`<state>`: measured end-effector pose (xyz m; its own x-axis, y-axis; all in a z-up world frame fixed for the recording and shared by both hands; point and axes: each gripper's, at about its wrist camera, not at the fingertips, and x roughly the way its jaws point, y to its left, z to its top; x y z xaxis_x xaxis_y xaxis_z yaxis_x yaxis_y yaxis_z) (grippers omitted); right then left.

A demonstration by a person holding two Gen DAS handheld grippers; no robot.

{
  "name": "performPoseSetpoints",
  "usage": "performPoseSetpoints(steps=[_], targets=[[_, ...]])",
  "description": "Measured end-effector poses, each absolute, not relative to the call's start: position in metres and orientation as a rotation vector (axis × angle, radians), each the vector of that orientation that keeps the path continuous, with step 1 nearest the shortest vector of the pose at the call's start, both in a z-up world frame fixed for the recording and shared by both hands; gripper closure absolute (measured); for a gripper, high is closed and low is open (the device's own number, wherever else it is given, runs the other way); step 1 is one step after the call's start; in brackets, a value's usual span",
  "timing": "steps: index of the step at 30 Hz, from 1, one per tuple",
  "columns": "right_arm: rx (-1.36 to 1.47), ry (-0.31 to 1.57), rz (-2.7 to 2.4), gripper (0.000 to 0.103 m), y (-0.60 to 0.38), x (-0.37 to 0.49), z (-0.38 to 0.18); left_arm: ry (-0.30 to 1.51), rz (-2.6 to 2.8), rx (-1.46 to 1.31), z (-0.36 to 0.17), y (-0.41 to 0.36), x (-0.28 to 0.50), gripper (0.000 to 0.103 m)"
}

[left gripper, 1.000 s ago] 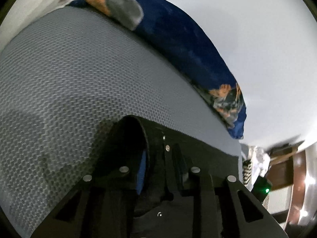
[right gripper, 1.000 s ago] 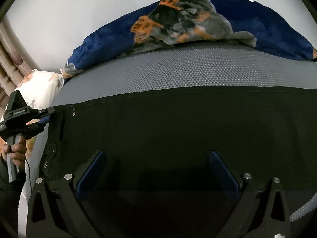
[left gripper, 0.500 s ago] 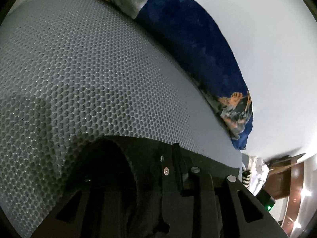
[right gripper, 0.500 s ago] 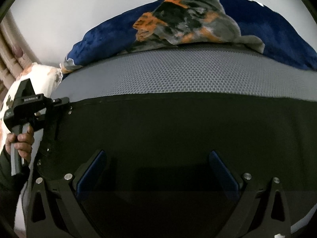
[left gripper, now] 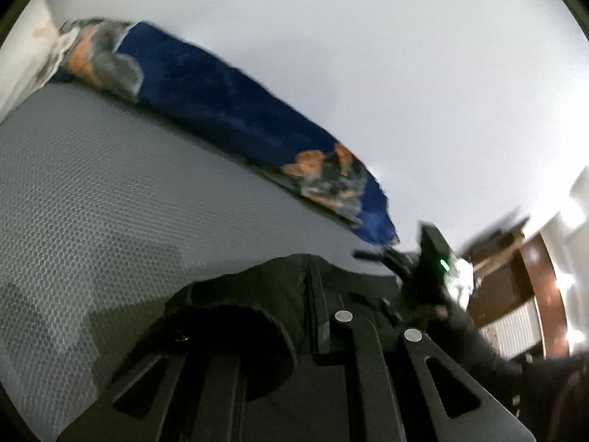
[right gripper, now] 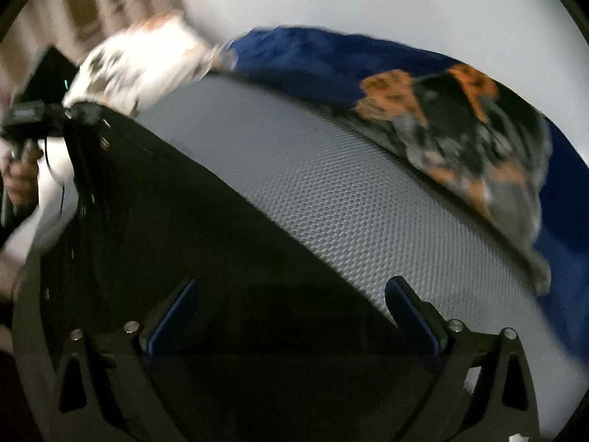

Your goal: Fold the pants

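Black pants (right gripper: 176,243) lie spread over the grey mesh mattress (right gripper: 331,191). The left gripper (left gripper: 291,316) has just clamped its 2 fingers onto the waistband, now lifted off the mattress. The right gripper (right gripper: 291,316) stands wide over the pants, rolled since before.

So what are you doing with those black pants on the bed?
A person is folding the black pants on a grey mesh bed cover, using a handheld gripper in each hand. The left gripper is shut on the pants at the waistband end, by the buttons, and its jaws have just been closing there. The right gripper is over the dark cloth with its jaws wide open, gripping nothing. A blue blanket is bunched against the wall behind. The folding is only starting.
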<state>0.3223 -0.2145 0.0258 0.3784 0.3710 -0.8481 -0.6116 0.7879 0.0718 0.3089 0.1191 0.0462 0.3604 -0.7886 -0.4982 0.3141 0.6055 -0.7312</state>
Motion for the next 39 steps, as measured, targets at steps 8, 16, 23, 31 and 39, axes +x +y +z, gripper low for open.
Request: performPoseSetpoints(steps=[8, 16, 23, 31, 39], targets=[[-0.312, 1.231, 0.827, 0.023, -0.225, 0.358, -0.010, 0.930, -0.783, -0.567, 0.059, 0.131, 0.294, 0.093], [-0.332, 1.291, 0.852, 0.072, -0.252, 0.345, -0.024, 0.951, -0.742, -0.543, 0.059, 0.137, 0.292, 0.093], [-0.369, 1.254, 0.762, 0.089, -0.267, 0.331, -0.028, 0.971, -0.709, -0.533, 0.050, 0.132, 0.298, 0.093], [-0.428, 1.186, 0.638, 0.090, -0.257, 0.312, -0.028, 0.973, -0.699, -0.524, 0.052, 0.132, 0.294, 0.093], [-0.430, 1.112, 0.496, 0.096, -0.249, 0.295, -0.017, 0.980, -0.665, -0.494, 0.051, 0.132, 0.293, 0.093]])
